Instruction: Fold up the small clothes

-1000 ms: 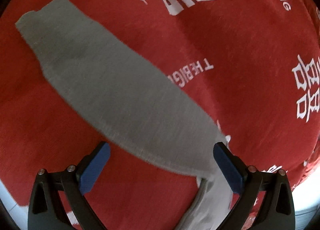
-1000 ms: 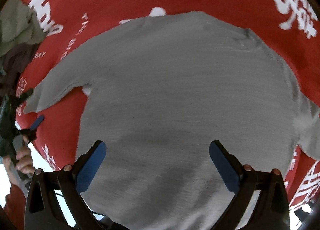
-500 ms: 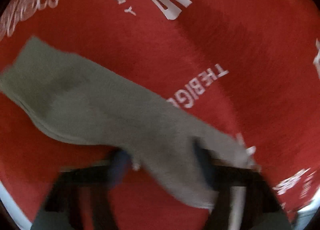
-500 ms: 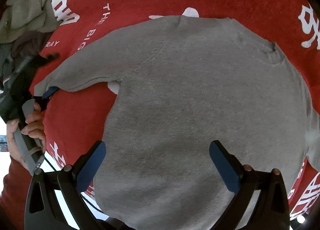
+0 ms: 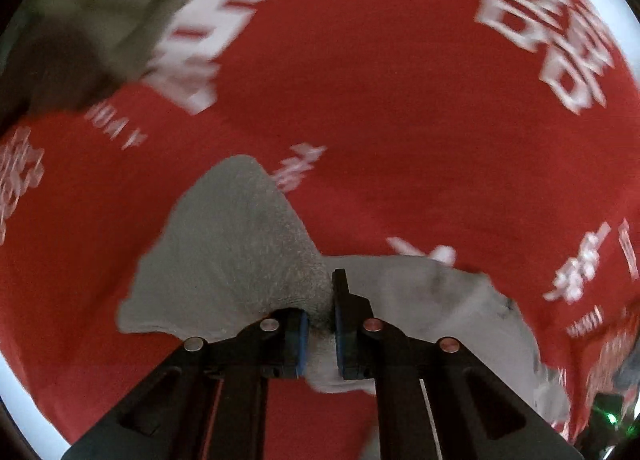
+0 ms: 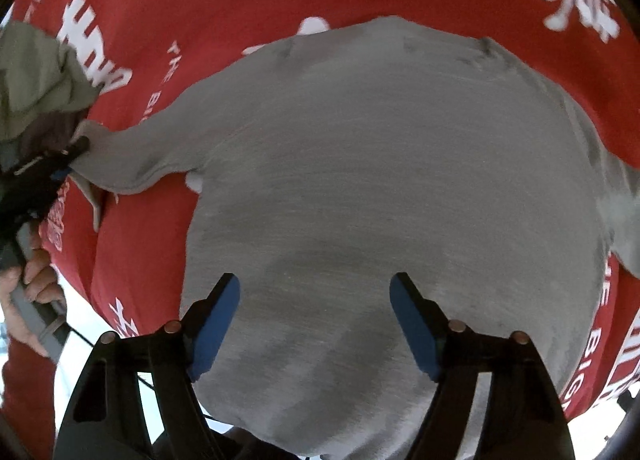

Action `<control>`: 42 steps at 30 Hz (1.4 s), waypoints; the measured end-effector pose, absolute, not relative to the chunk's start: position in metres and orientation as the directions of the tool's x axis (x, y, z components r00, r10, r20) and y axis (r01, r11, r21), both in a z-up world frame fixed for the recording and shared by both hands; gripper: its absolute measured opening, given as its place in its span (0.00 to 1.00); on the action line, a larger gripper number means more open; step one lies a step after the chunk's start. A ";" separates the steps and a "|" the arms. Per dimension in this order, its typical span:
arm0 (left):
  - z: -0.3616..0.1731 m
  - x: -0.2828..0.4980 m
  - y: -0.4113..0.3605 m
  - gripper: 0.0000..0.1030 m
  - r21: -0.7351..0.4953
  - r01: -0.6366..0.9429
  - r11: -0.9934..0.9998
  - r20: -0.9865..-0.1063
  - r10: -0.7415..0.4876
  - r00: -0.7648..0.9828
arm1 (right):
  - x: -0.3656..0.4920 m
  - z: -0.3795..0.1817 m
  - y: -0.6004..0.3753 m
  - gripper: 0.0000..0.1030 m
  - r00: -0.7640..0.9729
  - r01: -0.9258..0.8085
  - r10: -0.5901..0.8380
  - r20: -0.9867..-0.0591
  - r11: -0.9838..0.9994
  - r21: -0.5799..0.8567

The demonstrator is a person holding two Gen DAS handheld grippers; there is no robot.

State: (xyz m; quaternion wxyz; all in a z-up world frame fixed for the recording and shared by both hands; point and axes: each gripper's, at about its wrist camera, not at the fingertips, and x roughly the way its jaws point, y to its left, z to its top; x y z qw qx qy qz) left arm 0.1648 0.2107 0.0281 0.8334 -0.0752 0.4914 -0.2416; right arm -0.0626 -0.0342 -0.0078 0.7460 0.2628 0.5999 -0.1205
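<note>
Pinching the grey sweater's sleeve (image 5: 240,260), the left gripper (image 5: 320,324) starts the first fold; the right gripper (image 6: 316,324), jaws closing, touches nothing; body unfolded.

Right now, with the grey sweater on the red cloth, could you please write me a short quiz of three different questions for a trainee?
1. True or false: the left gripper has its jaws clamped on a sleeve of the grey knitted sweater.
2. Which lies at the far left of the right wrist view?
A. crumpled olive-green garment
B. a blue towel
C. a white plate
3. Fill in: the right gripper hovers over the sweater's ____ part.

Key: 1 true; 2 A; 3 lower (hem).
</note>
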 end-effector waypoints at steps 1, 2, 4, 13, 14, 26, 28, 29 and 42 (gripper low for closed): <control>0.035 0.161 0.196 0.11 -0.356 0.360 0.862 -0.776 -0.487 0.400 | -0.070 -0.007 -0.042 0.78 0.258 0.513 0.135 -0.957 0.820 0.254; 0.043 0.156 0.180 0.11 -0.351 0.396 0.849 -0.767 -0.503 0.398 | -0.074 -0.006 -0.046 0.78 0.262 0.524 0.134 -0.956 0.812 0.257; 0.056 0.142 0.141 0.11 -0.343 0.472 0.812 -0.751 -0.539 0.381 | -0.086 -0.003 -0.063 0.78 0.279 0.551 0.132 -0.951 0.789 0.271; 0.013 0.046 -0.045 0.11 -0.265 0.716 0.646 -0.813 -0.549 0.194 | -0.149 -0.008 -0.155 0.78 0.302 0.654 0.099 -0.948 0.703 0.281; 0.001 0.038 -0.057 0.11 -0.249 0.727 0.640 -0.832 -0.526 0.178 | -0.157 -0.013 -0.164 0.78 0.296 0.666 0.095 -0.950 0.693 0.277; -0.008 0.014 -0.031 0.70 -0.083 0.722 0.686 -0.894 -0.372 0.251 | -0.177 -0.035 -0.209 0.78 0.275 0.686 0.090 -0.957 0.680 0.261; 0.002 0.030 -0.001 0.70 -0.035 0.686 0.727 -0.894 -0.330 0.304 | -0.158 -0.022 -0.208 0.78 0.302 0.648 0.075 -0.950 0.715 0.263; 0.003 0.036 0.013 0.70 -0.005 0.666 0.746 -0.894 -0.302 0.332 | -0.141 -0.014 -0.205 0.78 0.324 0.617 0.073 -0.943 0.739 0.269; -0.044 0.079 0.075 0.78 0.183 0.537 0.823 -0.910 -0.065 0.410 | 0.107 -0.053 -0.095 0.78 0.287 0.193 -0.097 -0.953 0.980 -0.042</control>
